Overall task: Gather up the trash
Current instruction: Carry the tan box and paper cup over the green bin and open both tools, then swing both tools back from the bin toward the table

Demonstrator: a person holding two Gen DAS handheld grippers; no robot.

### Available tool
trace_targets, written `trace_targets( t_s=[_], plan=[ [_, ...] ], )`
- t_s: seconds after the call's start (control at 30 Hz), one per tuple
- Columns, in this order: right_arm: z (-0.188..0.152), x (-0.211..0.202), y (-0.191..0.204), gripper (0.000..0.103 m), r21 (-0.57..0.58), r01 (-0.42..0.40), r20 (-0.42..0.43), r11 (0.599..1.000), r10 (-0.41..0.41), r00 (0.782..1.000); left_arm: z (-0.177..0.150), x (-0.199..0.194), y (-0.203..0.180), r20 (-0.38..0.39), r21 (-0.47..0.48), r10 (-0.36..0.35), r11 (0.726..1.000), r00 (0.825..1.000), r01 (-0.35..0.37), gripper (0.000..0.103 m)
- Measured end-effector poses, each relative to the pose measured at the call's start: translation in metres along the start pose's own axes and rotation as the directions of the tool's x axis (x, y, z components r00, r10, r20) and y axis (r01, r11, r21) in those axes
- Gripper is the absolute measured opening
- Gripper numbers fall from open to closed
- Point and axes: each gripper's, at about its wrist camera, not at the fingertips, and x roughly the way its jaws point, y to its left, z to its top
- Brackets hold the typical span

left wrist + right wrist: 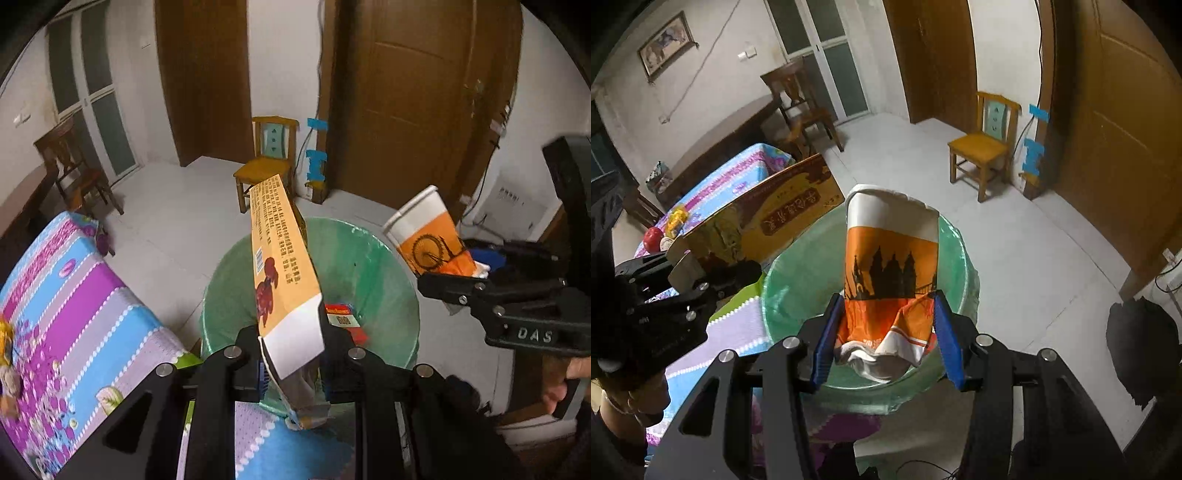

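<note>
Off to the left of my left gripper (291, 332) lies the table (74, 295) under its striped cloth; in my right camera an apple (653, 238) and a yellow wrapper (675, 218) sit on it, beyond that gripper. My left fingers are clamped on the near end of a flat orange box (280, 258), which sticks out forward and upward from them. Directly below and ahead of the box is the bin (369, 258) with its green liner, mouth open, and a red packet (345, 319) lies at its bottom. My left gripper hangs over the bin's near rim.

To its right, my right gripper (886, 332) is clamped on the crumpled base of an orange-and-white paper cup (890, 258), blue pads (947, 332) pressing it from both sides. The cup points away from me, its white rim bent, and it hangs above the bin's mouth. Past the bin stands a yellow chair (982, 147) on the pale floor, beside a brown door (1115, 129).
</note>
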Motion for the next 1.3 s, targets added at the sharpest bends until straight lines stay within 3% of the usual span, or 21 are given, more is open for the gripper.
trace_targets(
  t_s=[0.73,0.83,0.9,1.3],
  plan=[
    [0.016,0.027,0.005,0.047,-0.030,-0.008,-0.027,1.000,0.007,1.000,-0.016,0.044,0.008,-0.040,0.071,0.034,0.997,0.999,-0.031,0.023],
    [0.019,0.031,0.006,0.053,-0.044,0.016,-0.023,0.999,-0.017,1.000,-0.015,0.047,0.009,-0.041,0.078,0.037,0.996,0.999,-0.033,0.029],
    [0.020,0.036,0.002,0.058,-0.029,0.021,-0.027,0.999,-0.022,0.999,-0.016,0.049,0.010,-0.025,0.087,0.060,0.995,0.998,-0.058,0.042],
    [0.015,0.037,-0.003,0.058,-0.028,0.034,-0.021,0.999,-0.034,0.999,-0.022,0.046,0.015,0.009,0.099,0.102,0.990,0.995,-0.102,0.043]
  ],
)
